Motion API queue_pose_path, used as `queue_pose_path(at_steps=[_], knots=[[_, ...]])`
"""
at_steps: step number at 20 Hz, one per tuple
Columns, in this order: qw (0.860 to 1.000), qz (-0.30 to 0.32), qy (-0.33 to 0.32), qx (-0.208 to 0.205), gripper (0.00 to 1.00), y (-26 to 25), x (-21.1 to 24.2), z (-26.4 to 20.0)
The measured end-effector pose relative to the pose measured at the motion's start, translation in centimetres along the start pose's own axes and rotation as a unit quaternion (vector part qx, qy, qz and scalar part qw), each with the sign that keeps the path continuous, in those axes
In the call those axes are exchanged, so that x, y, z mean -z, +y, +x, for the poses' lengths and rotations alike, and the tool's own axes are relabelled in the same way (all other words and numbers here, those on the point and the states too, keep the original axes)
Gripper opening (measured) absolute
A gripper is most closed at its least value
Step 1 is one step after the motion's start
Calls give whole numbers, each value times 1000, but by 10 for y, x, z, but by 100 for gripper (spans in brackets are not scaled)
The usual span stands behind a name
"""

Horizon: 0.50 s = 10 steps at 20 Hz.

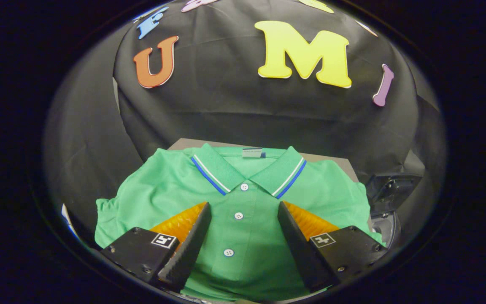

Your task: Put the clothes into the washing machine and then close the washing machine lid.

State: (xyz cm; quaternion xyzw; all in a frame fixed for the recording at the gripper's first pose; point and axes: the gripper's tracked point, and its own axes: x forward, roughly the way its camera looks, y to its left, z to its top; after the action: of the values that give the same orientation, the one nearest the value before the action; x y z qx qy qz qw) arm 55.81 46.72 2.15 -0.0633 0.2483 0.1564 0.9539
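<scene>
A green short-sleeved polo shirt [243, 198] of pique knit lies spread flat, front side up, on a grey flat tabletop [336, 159]. Its ribbed collar is folded down and edged with thin blue and white stripes, and a small label sits inside the neck. Three white buttons run down the closed placket, which lies in line with the gap between the fingers. The sleeves spread out to either side, the left one slightly rumpled at its hem.

The gripper [243, 209] hangs over the lower half of the shirt with its two fingers spread wide apart, one on each side of the placket; nothing is pinched between them. Whether the tips touch the cloth I cannot tell.

The grey surface shows as a narrow strip beyond the collar and the shoulders. To the right of the shirt, just past its sleeve, stands a dark machine part with a hinged piece [388, 190]; what it is remains unclear. A black cloth wall [234, 109], creased in places, closes the booth behind the table.
</scene>
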Motion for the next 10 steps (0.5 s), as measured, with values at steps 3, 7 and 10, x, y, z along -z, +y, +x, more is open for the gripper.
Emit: queue_pose_path(at_steps=[3,7,10], knots=[[1000,7,10,-9,93,-2,2,-1],[1000,-4,3,-18,43,-4,2,3],[999,-5,5,-33,20,-4,0,0]])
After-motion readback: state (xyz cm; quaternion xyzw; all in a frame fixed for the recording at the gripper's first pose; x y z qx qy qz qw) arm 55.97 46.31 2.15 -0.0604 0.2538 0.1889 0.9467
